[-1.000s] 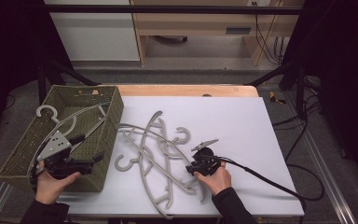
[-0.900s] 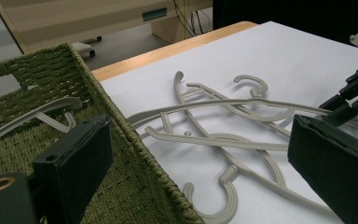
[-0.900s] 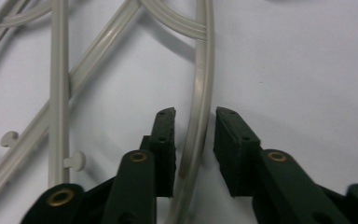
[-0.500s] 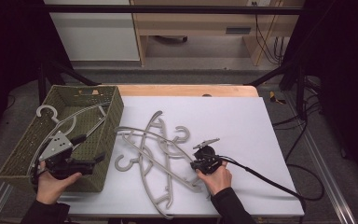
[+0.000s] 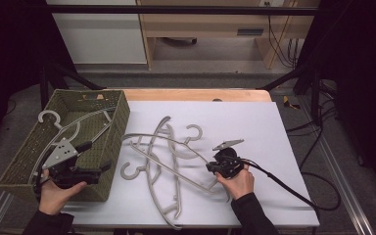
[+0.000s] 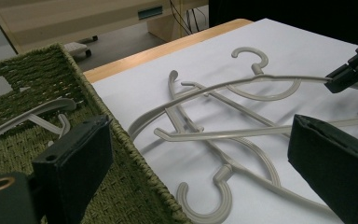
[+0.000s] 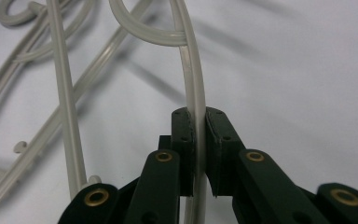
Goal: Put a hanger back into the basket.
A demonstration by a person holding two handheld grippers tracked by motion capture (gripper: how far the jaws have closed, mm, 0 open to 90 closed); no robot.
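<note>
Pinching a grey hanger (image 7: 193,84), the right claw (image 5: 214,166) has just been closing, its pads now pressed on the thin arm. That arm runs long, away from the claw toward the basket (image 5: 108,147), its far end raised above the other hangers (image 5: 161,191) tangled on the white worktop (image 5: 254,127). Left claw (image 5: 98,155) spread, holding nothing, poised at the basket's near wall. Basket lies to the left of the held hanger; the left hand is nearer to it, so a carry leftward looks likely.
</note>
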